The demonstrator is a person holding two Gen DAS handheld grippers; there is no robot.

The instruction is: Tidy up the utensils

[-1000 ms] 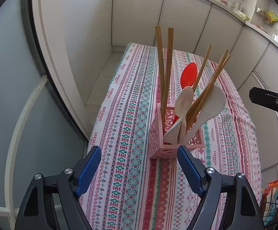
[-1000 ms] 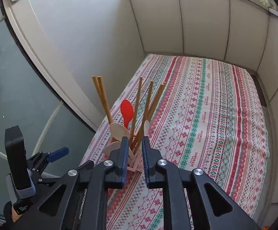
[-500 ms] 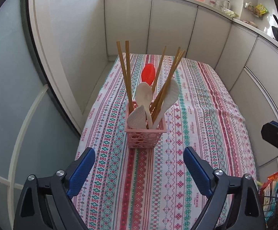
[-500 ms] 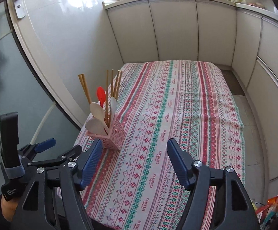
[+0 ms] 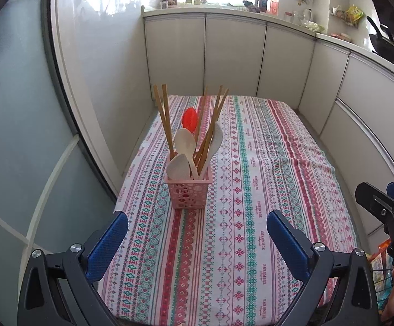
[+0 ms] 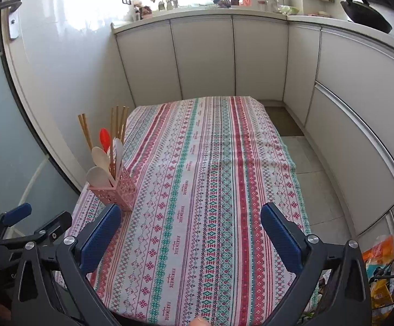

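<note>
Now both tools hang wide open and empty: the left tool [image 5: 197,233] has its blue pads spread apart over the near edge of the worktop with the striped patterned cloth [image 5: 251,190], and the right tool [image 6: 190,228] is spread just the same, pinching nothing. Straight ahead of the left tool, centred between its fingers and a little way off, stands the pink perforated plastic utensil basket [image 5: 188,194], upright on the cloth. It's packed: wooden chopsticks [image 5: 165,119] pointing up and fanning out, cream plastic rice spoons [image 5: 184,142], a red plastic spoon [image 5: 190,118]. From the right tool the basket [image 6: 115,191] sits off to the left, just beyond its left finger, so the left tool has the squarer line on it. Against a second ago, big change: the right tool was pressed shut right at the utensils, and both have drawn back, the basket looking smaller. My read, everything's stowed and the job looks about done
</note>
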